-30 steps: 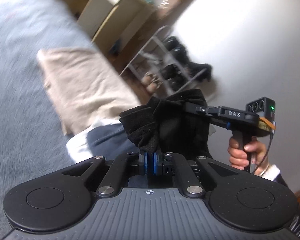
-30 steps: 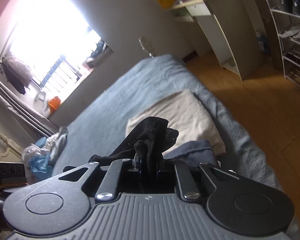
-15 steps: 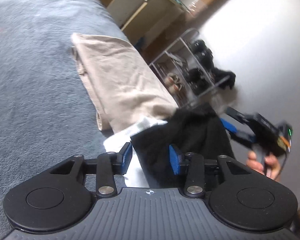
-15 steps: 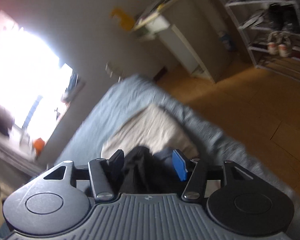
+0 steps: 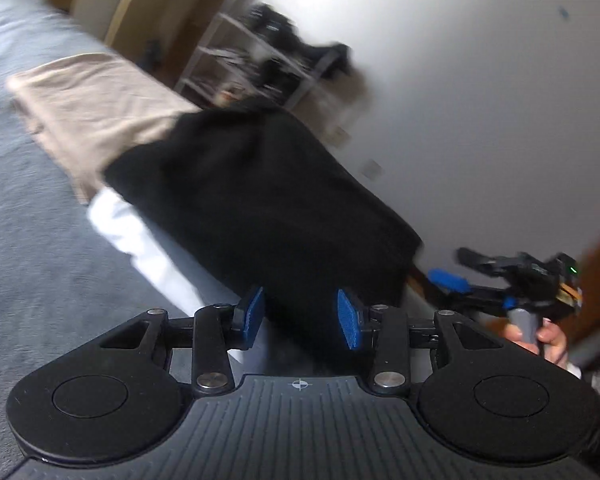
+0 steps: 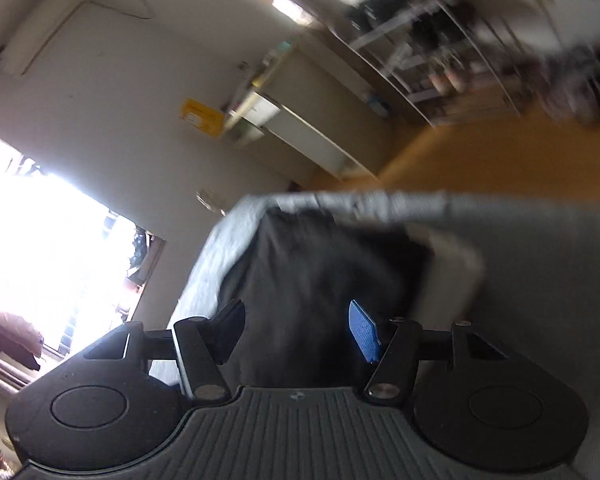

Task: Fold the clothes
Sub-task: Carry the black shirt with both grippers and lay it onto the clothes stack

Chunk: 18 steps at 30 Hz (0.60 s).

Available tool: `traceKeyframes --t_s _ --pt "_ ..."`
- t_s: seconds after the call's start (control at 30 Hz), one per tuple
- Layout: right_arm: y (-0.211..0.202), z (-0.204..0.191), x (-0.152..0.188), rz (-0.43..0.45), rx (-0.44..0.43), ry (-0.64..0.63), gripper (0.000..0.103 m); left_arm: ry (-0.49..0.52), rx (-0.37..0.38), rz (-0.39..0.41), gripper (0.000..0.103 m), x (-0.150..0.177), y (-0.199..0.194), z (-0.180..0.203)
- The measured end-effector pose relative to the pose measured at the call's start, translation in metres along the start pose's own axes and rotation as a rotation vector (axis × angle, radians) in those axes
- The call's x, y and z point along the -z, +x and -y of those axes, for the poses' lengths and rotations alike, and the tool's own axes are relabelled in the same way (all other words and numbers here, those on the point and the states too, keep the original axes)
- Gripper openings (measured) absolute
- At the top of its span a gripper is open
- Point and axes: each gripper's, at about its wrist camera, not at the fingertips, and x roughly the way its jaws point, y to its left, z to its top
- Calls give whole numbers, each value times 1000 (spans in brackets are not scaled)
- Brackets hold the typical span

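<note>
Left wrist: black garment (image 5: 260, 208) lies just beyond the open left hand-held gripper (image 5: 298, 318).

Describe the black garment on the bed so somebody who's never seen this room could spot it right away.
Find the grey-blue bed, then the pile of clothes near its edge closest to the shoe rack. The black garment lies spread flat on top, covering part of a beige folded piece and a white one. It is the only black item there.
</note>
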Motion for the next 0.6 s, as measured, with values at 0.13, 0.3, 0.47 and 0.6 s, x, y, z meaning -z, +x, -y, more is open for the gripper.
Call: traceKeyframes --t_s 0.13,0.3,0.47,0.6 --pt "12 20 57 -84 -3 153 59 160 30 -65 40 22 10 28" --pt "27 29 92 -122 -15 242 57 291 -6 -102 40 45 23 45" --pt "40 33 108 -160 -67 308 52 384 -47 -116 40 54 28 50" --pt "45 27 109 -172 -98 295 43 425 -65 -116 40 55 31 51"
